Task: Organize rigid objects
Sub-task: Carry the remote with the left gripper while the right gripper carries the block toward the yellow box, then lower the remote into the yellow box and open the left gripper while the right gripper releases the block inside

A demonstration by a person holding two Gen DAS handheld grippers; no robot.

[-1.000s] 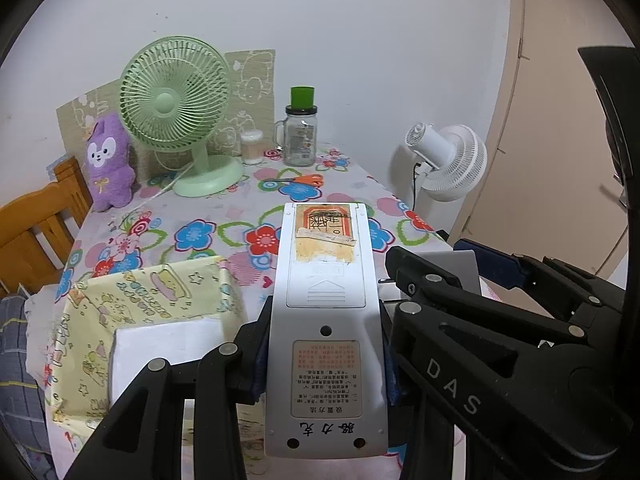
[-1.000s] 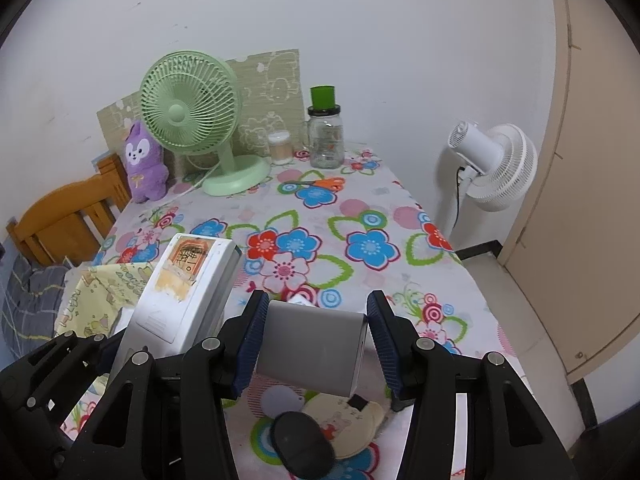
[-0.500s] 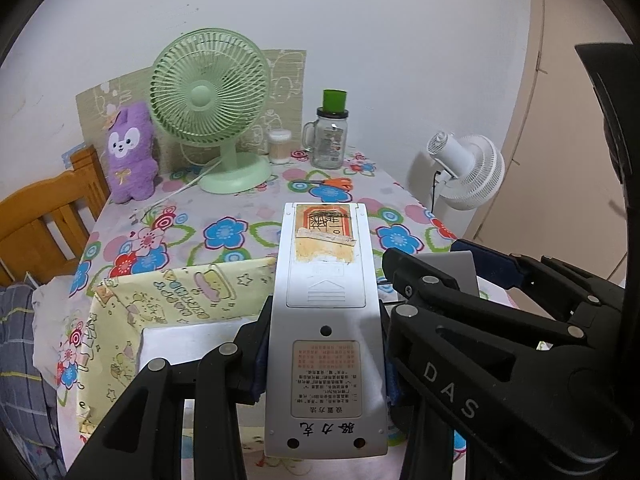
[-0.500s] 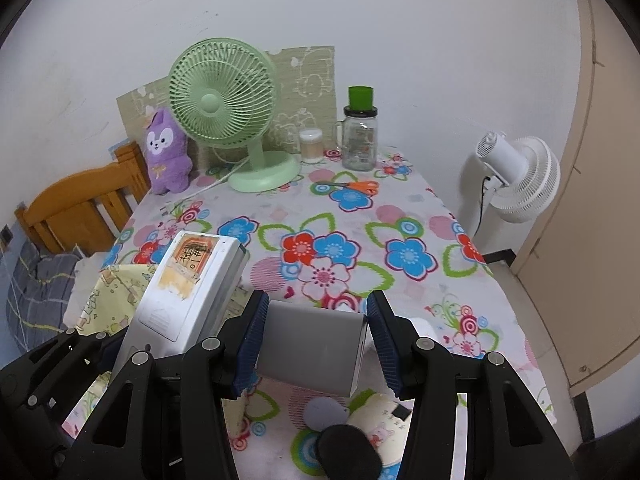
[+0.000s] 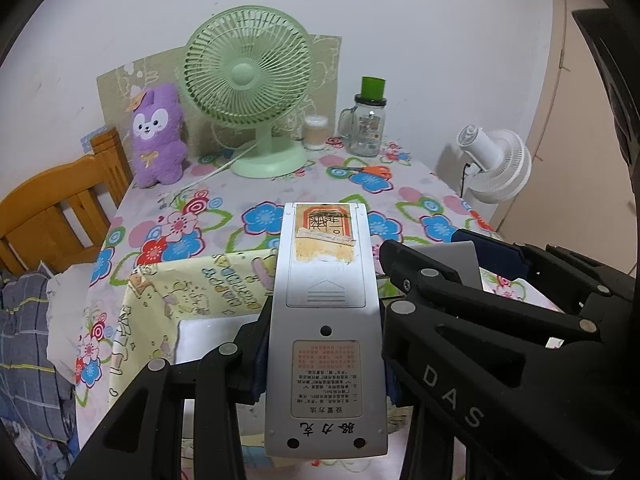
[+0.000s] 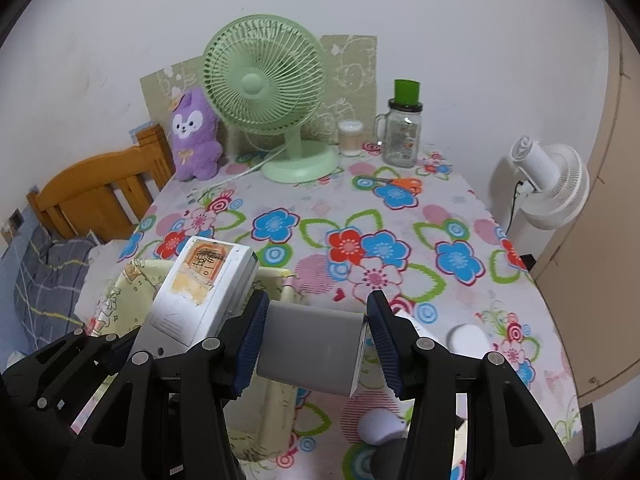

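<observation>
Remote control point(image 5: 326, 332), grey-white and back side up with its printed label and battery cover showing, fills the lower centre of the left wrist view, pinched across its width by the left gripper point(image 5: 324, 352). In the right wrist view the same remote sits at lower left, and at lower centre the right gripper point(image 6: 316, 340) clamps a plain grey box point(image 6: 310, 350) between its blue pads. Both things are held in the air over the near end of the flowered table point(image 6: 460, 208).

Just beyond the remote, at left centre of the left wrist view, lies a yellow cartoon-print container point(image 5: 192, 292) with a pale inside, probably where these things belong. The two grippers ride close side by side, the right one crowding the lower right of the left view.

Risks, as I judge them: the tools could knock together near the container and jar a grip; the long remote is held at its lower half, so it may pivot or slip when tilted; the container's soft-looking wall could fold if an object lands on its rim. At the top of both frames a green fan point(image 5: 248, 80), a purple plush point(image 5: 158, 136) and a glass jar point(image 5: 366, 124) stand well apart.
</observation>
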